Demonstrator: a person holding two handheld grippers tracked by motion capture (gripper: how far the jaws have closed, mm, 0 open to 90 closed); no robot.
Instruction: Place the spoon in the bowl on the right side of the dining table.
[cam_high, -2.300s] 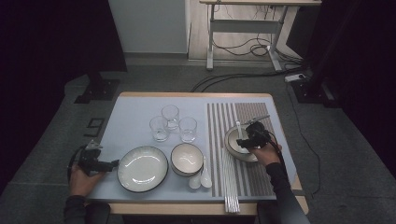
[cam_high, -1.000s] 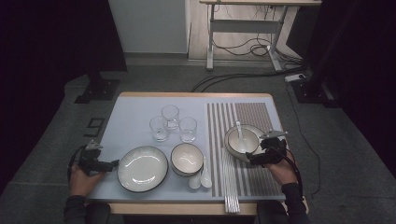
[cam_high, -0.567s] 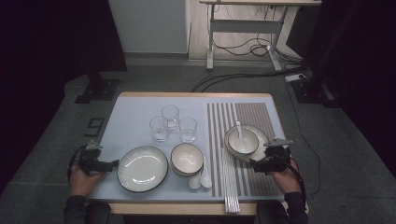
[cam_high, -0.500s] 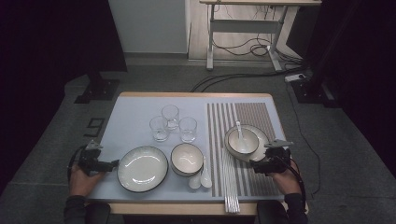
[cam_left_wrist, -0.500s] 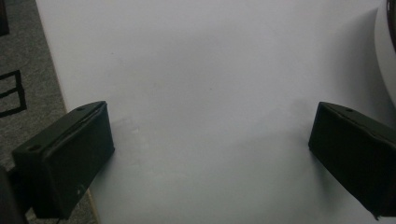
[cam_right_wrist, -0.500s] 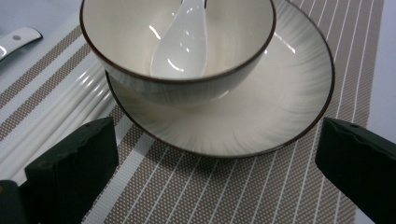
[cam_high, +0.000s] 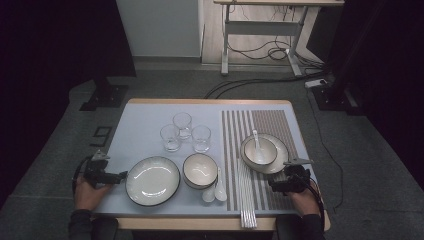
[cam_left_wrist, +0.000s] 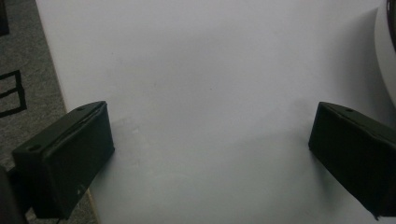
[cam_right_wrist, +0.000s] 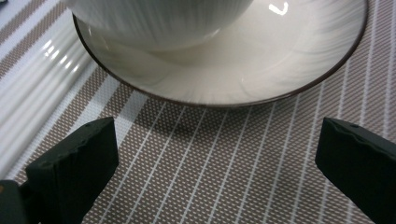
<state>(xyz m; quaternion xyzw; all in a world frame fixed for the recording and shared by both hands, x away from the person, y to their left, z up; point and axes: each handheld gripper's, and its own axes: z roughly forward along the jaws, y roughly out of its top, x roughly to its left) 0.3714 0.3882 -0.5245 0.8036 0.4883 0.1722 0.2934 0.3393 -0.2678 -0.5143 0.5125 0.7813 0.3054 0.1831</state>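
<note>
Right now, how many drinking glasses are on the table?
3, clustered mid-table behind the bowls: the back glass, the left glass and the right glass. None seems hidden.

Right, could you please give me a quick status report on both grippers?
Left gripper open, empty, beside the empty plate. Right gripper open, empty, just short of the plate holding bowl and spoon. Nothing between.

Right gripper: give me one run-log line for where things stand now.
right gripper: open, empty, near plate rim | plate: on striped mat, holds bowl with spoon | left gripper: open, empty, beside large plate
</note>
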